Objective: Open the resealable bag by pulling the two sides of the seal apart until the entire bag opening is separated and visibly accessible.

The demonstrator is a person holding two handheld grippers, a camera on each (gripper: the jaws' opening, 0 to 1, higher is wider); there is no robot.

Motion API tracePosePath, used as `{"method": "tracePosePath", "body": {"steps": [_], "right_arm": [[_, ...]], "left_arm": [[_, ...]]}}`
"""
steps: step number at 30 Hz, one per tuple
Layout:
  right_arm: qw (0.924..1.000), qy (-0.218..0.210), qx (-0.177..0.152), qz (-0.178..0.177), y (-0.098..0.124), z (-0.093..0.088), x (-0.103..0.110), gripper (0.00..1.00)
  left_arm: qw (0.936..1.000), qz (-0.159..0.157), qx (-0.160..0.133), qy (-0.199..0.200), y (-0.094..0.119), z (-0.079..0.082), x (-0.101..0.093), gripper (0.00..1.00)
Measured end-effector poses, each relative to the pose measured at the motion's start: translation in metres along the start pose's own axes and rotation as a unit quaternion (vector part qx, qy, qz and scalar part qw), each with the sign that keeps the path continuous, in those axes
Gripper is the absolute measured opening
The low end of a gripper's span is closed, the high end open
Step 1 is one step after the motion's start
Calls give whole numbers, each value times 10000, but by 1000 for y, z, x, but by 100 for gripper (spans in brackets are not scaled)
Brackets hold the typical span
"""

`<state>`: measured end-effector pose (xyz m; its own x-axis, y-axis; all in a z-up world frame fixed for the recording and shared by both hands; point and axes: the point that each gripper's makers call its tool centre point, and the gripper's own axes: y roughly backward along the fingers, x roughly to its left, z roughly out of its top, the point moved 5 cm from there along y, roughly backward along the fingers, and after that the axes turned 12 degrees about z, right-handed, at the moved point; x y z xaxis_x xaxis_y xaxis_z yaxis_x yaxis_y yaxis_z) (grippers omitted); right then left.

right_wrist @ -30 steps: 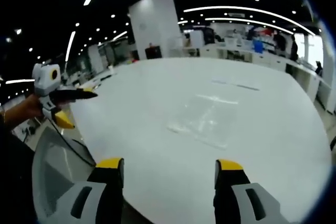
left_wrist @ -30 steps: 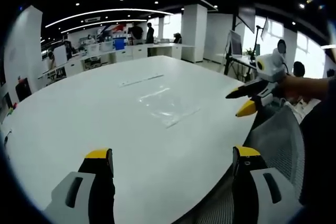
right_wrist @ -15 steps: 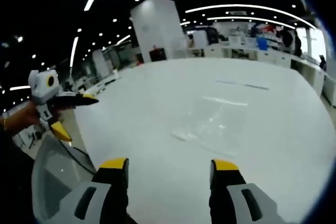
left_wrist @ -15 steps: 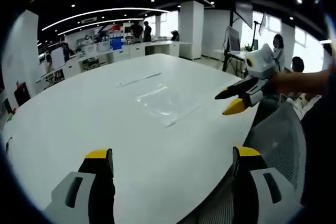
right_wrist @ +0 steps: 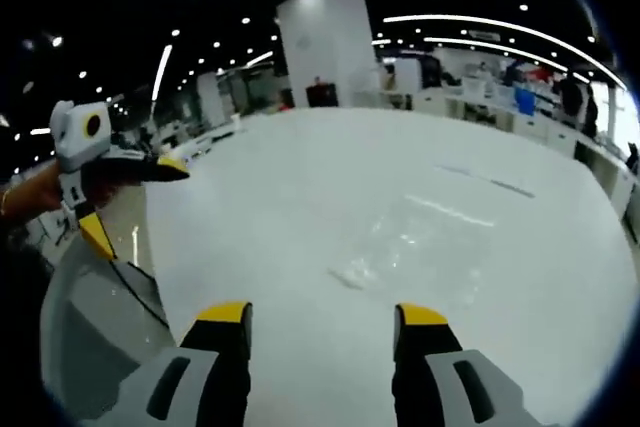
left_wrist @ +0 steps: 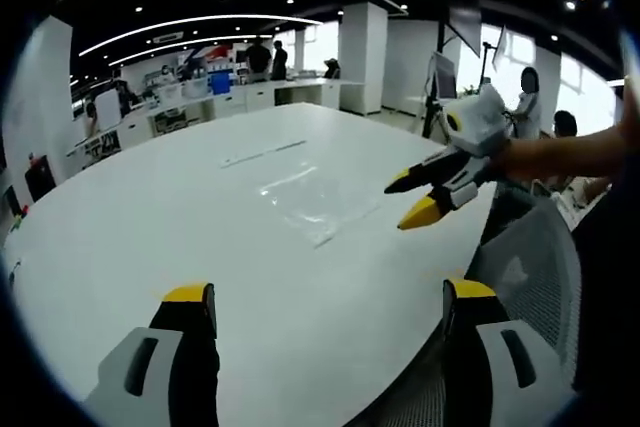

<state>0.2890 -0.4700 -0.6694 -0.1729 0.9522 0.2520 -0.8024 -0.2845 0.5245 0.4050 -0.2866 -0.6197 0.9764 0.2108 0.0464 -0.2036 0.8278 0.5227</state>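
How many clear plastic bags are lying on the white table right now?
1. The clear bag lies flat mid-table, ahead of both grippers, untouched. Thin strips beyond it are too small to identify.

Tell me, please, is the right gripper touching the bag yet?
Apart. In the left gripper view, the right gripper hangs open in the air beside the bag, with bare table between them.

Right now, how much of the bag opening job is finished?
Nothing looks done: the clear bag lies flat on the white table, untouched. In hand: the right gripper, open, is near it; the left gripper is open beside the table. Gripping and pulling the seal remain.
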Motion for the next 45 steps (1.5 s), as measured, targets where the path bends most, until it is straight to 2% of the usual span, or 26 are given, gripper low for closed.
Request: {"method": "tracePosePath", "body": {"steps": [5,12,17,21,33,36,41,45], "right_arm": [[9999,112,98,38,-11,3,-7,53],[9989,300,358,70,-27,-8,-9,42],[9987,393,318,80,-35,-6,-13,34],[9983,495,297,77,-42,0,-17,32],[9963,664,511,198,-67,4,-27,29],[9952,766,604,84,-72,3,-33,26],[9950,792,593,99,-79,4,-36,14],[9942,811,703,106,-84,1,-40,13]], "left_arm": [[10000,19,-34,-18,0,3,2,92],[10000,-19,35,-91,-1,1,0,91],[9999,-97,-40,92,-1,3,0,90],[9997,28,-187,137,0,7,3,89],[9999,13,-76,72,-4,3,3,90],[10000,-38,-45,76,-4,2,2,89],[9997,-82,-44,216,-3,-1,1,89],[9997,-46,-37,257,-4,-2,4,89]]}}
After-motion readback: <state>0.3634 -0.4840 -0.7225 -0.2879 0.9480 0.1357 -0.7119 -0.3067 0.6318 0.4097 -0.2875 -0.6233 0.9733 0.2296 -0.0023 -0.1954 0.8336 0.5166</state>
